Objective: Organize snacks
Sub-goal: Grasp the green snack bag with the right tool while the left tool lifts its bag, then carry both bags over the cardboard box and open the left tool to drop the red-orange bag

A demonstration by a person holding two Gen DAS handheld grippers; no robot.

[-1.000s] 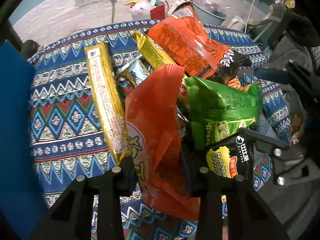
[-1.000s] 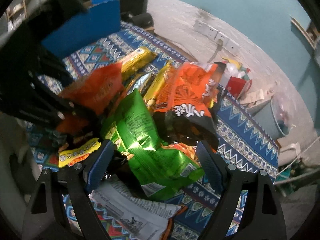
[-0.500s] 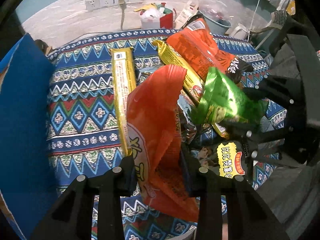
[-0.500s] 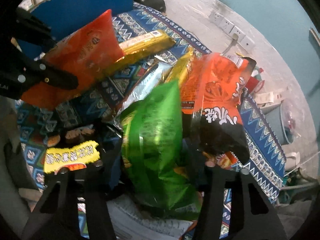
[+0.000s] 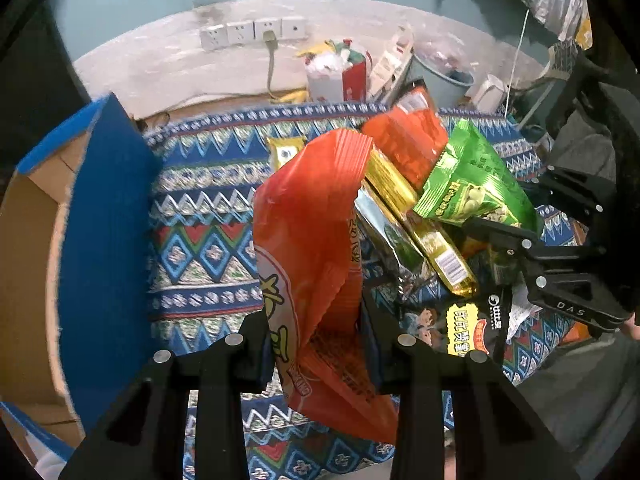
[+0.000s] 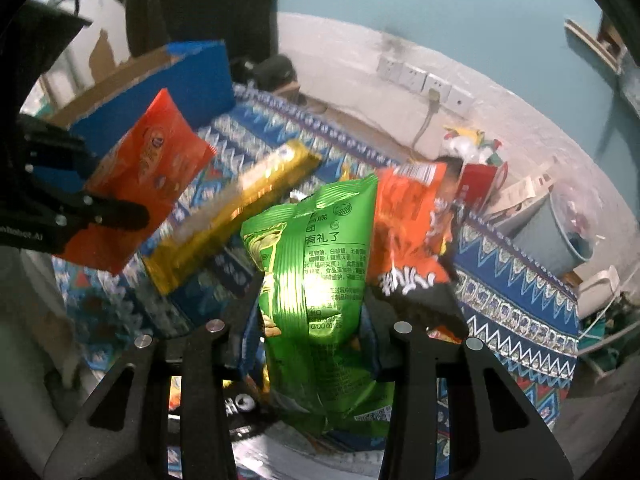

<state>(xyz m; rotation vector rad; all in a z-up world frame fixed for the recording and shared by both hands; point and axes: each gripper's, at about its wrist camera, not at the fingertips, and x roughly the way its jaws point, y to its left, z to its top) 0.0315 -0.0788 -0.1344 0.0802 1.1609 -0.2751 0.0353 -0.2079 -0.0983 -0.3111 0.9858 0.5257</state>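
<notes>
My left gripper (image 5: 316, 344) is shut on an orange snack bag (image 5: 312, 240) and holds it above the patterned cloth; the bag also shows in the right wrist view (image 6: 148, 180). My right gripper (image 6: 312, 320) is shut on a green snack bag (image 6: 316, 276) and holds it up; it also shows in the left wrist view (image 5: 472, 184). An open blue cardboard box (image 5: 104, 240) stands at the left, also in the right wrist view (image 6: 188, 76). More snacks lie on the cloth: a long gold pack (image 6: 236, 212), an orange-and-black bag (image 6: 412, 232), a black-and-yellow pack (image 5: 476, 328).
The patterned blue cloth (image 5: 200, 232) covers the table. Behind it stand a wall with sockets (image 5: 252, 32), a red-and-white bag (image 5: 340, 76) and a grey bin (image 5: 444, 80). A gold pack (image 5: 420, 220) and a silver pack (image 5: 392, 240) lie between the two held bags.
Both grippers have lifted their bags off the pile. The right gripper closed on the green bag and raised it. The left gripper swung toward the blue box with the orange bag.
</notes>
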